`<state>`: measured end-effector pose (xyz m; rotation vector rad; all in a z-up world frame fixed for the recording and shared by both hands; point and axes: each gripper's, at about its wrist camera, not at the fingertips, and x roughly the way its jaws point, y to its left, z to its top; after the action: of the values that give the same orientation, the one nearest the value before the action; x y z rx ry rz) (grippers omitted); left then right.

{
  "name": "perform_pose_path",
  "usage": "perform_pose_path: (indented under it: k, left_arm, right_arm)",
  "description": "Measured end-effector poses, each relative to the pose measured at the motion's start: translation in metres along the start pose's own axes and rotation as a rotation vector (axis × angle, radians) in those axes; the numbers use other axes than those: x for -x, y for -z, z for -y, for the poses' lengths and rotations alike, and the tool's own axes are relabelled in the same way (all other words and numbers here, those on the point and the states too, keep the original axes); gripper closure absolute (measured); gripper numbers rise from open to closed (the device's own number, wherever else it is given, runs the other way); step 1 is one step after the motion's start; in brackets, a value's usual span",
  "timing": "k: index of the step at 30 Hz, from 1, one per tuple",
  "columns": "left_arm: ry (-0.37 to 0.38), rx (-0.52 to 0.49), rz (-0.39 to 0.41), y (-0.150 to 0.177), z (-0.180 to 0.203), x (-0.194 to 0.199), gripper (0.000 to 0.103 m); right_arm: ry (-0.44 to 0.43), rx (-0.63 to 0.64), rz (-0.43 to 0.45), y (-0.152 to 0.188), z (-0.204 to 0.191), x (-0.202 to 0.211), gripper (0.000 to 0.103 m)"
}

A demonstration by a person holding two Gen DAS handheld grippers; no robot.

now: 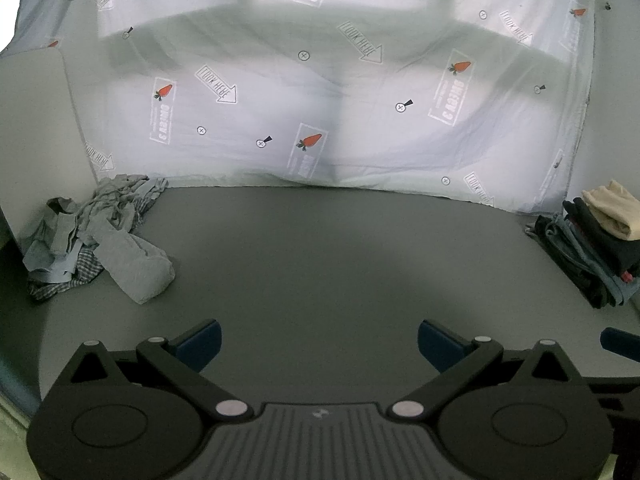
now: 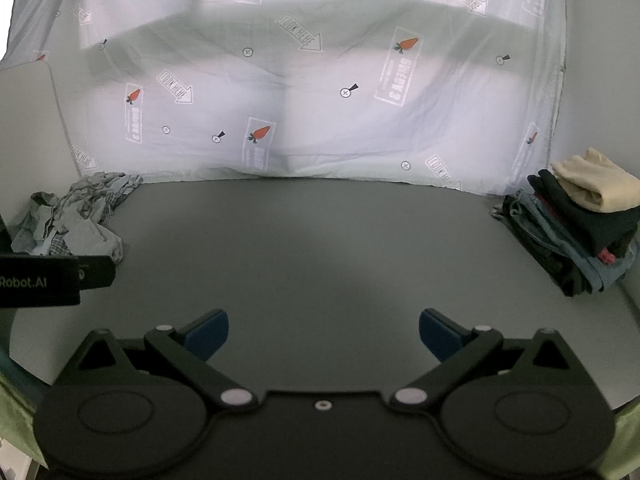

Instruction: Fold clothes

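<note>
A: What is seen first, taking the largest thing?

B: A pale printed sheet is hung as a backdrop across the far side, from ten to two o'clock in both wrist views. Carrots, arrows and lettering are printed on it. Below it a grey table is spread from the sheet's hem down to the grippers.

A: And where are the clothes found?

B: A loose heap of grey and checked garments is seen at nine o'clock on the table, against the far left corner. A folded stack of dark and denim clothes is placed at three o'clock near the right edge, and a cream garment is laid on top of it. The two piles are kept well apart, with bare table between them.

A: How are the grippers held?

B: The left gripper is seen at six o'clock, its blue pads spread wide, nothing held. The right gripper is likewise released, its blue pads parted over bare table. Neither pile is touched by either one.
</note>
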<state>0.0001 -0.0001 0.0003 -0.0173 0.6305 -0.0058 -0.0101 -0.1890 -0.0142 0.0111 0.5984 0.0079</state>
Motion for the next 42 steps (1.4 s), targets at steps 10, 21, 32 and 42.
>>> perform_pose_path:
  k: [10,21,32,42]
  left_arm:
    - [0.003,0.003,0.006,0.0002,-0.0014,-0.0002,0.0]
    - [0.005,0.005,0.007,-0.0033,-0.0017,0.002,0.0]
    - [0.006,0.009,0.005,-0.0079,0.0001,0.0028,0.0]
    - [0.004,0.007,0.009,-0.0054,0.0032,0.0032,0.0]
  right_arm:
    - [0.004,0.005,-0.001,-0.0004,0.0004,0.0003,0.0]
    - [0.006,0.008,0.006,0.0001,0.0006,0.0015,0.0]
    - [0.009,0.006,0.013,0.0016,0.001,0.0024,0.0]
    - [0.009,0.008,0.02,0.0023,0.0018,0.0037,0.0]
